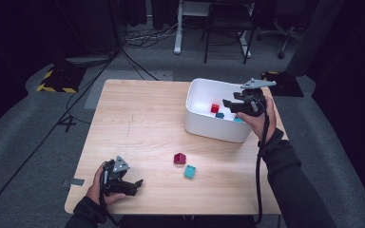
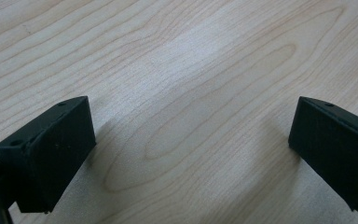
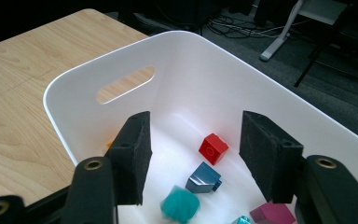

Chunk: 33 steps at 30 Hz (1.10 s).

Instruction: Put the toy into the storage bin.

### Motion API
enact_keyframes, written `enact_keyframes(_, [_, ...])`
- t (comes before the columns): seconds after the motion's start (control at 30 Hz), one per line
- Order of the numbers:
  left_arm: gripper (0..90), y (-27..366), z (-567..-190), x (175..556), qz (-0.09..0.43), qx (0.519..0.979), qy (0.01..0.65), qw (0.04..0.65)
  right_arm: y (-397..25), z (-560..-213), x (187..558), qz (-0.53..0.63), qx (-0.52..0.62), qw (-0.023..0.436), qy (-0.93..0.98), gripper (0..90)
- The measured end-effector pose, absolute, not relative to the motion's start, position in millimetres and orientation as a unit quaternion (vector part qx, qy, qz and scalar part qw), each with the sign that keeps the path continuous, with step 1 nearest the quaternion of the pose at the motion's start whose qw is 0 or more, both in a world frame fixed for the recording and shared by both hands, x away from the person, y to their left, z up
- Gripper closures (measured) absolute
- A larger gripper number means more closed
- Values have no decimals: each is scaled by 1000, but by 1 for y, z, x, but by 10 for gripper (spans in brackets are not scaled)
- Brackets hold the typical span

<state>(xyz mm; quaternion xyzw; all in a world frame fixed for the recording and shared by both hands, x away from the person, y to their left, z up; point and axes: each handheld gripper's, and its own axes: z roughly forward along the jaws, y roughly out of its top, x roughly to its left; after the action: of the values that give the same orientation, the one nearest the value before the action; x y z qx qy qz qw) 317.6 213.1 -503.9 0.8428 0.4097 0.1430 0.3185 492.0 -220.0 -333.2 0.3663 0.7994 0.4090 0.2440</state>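
A white bin (image 1: 204, 124) stands at the table's right rear. My right gripper (image 1: 228, 106) hovers over its right side, open and with nothing between its fingers. In the right gripper view, my right gripper (image 3: 196, 126) looks down into the bin (image 3: 74, 88) at a red block (image 3: 213, 148), a dark blue block (image 3: 203, 179), a blurred teal block (image 3: 180, 204) and a magenta block (image 3: 271, 214). A maroon block (image 1: 179, 158) and a teal block (image 1: 189, 171) lie on the table in front of the bin. My left gripper (image 1: 135, 186) rests open near the front left, over bare wood (image 2: 191, 116).
The wooden table (image 1: 138, 118) has free room across its left and middle. Its front edge runs close behind my left hand. Dark floor with cables, a desk leg and chairs lies beyond the far edge.
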Motion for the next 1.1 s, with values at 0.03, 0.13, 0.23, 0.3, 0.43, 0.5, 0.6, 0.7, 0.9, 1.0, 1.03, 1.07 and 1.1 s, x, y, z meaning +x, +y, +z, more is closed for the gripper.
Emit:
enact_keyframes(0.03, [6,213,-504,318,143,843,410,318,-220,-333,491,411,367,243,798,444])
enact_keyframes(0.13, [6,213,-504,318,143,843,410,319,-219,-333,489,412,363,242,800,441])
enact_keyframes(0.23, [6,213,-504,318,143,843,410,318,-219,-332,487,413,359,242,801,432])
enact_keyframes(0.3, [6,213,-504,318,143,843,410,318,-219,-331,484,417,357,241,801,427])
enact_keyframes(0.43, [6,213,-504,318,143,843,410,319,-217,-331,475,422,343,240,804,417])
enact_keyframes(0.5, [6,213,-504,318,143,843,410,319,-215,-330,471,430,337,233,804,413])
enact_keyframes(0.6, [6,213,-504,318,143,843,410,319,-213,-327,461,440,320,236,805,408])
enact_keyframes(0.7, [6,213,-504,318,143,843,410,318,-208,-325,450,448,305,233,807,402])
enact_keyframes(0.9, [6,213,-504,318,143,843,410,319,-197,-329,427,458,269,229,816,392])
enact_keyframes(1.0, [6,213,-504,318,143,843,410,318,-193,-330,419,463,257,225,818,389])
enact_keyframes(1.03, [6,213,-504,318,143,843,410,318,-192,-331,415,464,253,224,819,388])
enact_keyframes(1.07, [6,213,-504,318,143,843,409,318,-191,-331,413,466,251,223,819,387])
enact_keyframes(1.1, [6,213,-504,318,143,843,410,318,-191,-332,411,467,243,222,821,386])
